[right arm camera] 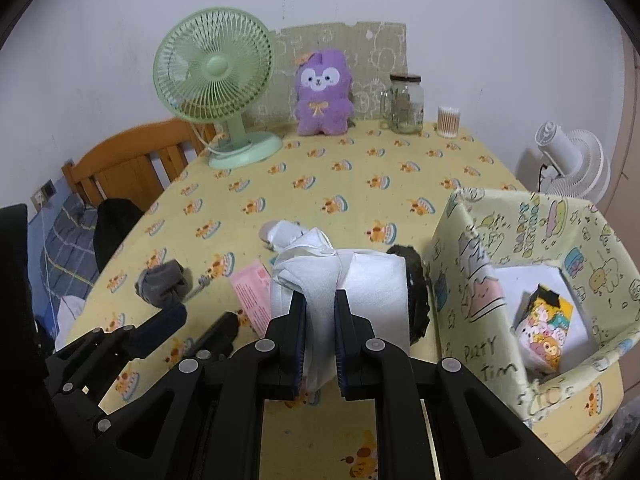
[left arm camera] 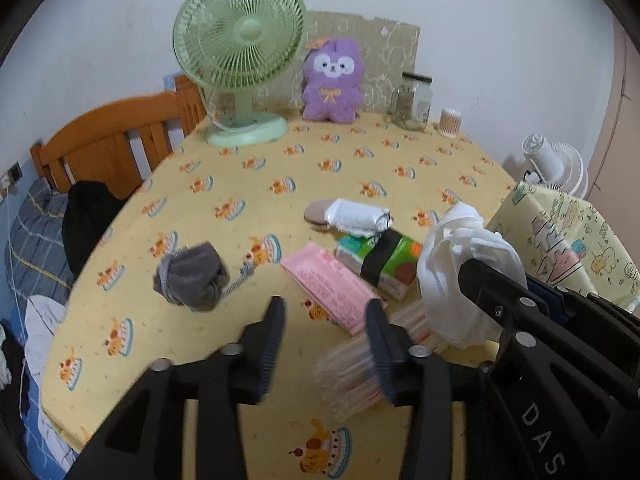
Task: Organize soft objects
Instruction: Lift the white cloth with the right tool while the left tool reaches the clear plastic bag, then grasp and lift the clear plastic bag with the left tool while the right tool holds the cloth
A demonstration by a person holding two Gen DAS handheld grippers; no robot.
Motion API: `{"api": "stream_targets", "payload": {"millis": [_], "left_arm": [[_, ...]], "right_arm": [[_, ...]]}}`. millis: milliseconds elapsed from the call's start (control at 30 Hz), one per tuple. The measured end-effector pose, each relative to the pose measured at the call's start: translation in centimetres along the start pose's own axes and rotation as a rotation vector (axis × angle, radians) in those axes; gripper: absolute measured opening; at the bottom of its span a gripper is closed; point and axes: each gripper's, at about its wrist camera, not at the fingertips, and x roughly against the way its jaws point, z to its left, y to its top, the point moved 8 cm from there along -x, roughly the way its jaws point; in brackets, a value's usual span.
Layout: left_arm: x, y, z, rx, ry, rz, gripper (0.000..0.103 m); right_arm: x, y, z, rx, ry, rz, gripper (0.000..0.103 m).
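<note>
My right gripper (right arm camera: 320,320) is shut on a white folded cloth (right arm camera: 360,280) and holds it above the table, left of the yellow cartoon box (right arm camera: 480,300); the cloth also shows in the left wrist view (left arm camera: 460,264). My left gripper (left arm camera: 326,332) is open and empty, low over the table near a pink packet (left arm camera: 328,284). A grey sock bundle (left arm camera: 192,276) lies to its left. A white and beige sock roll (left arm camera: 348,216) lies farther back. A purple plush toy (left arm camera: 332,80) sits at the back.
A green fan (left arm camera: 236,56), a glass jar (left arm camera: 412,100) and a cotton swab cup (left arm camera: 450,120) stand at the back edge. A green tissue pack (left arm camera: 380,256) and clear plastic sleeves (left arm camera: 348,384) lie near my left gripper. The box holds a colourful small carton (right arm camera: 544,328). A wooden bed frame (left arm camera: 112,136) is at left.
</note>
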Motion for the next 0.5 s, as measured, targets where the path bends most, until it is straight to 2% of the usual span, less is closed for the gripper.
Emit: {"api": "stream_targets", "payload": {"millis": [33, 67, 167, 333, 500], "left_arm": [[-0.2, -0.2, 0.0, 0.0, 0.0, 0.002, 0.062], [-0.3, -0.4, 0.0, -0.004, 0.001, 0.003, 0.066], [-0.7, -0.9, -0.1, -0.017, -0.006, 0.02, 0.071], [-1.2, -1.9, -0.9, -0.047, -0.031, 0.038, 0.076], [-2.0, -3.1, -1.7, -0.082, -0.056, 0.065, 0.076]], "right_arm": [[-0.3, -0.2, 0.0, 0.001, 0.0, 0.008, 0.015], [-0.4, -0.3, 0.0, 0.002, -0.001, 0.013, 0.015], [-0.9, -1.0, -0.1, 0.004, -0.004, 0.033, 0.015], [-1.5, -2.1, -0.7, 0.002, -0.025, 0.054, 0.015], [-1.9, -3.4, -1.4, -0.005, -0.049, 0.08, 0.015]]}}
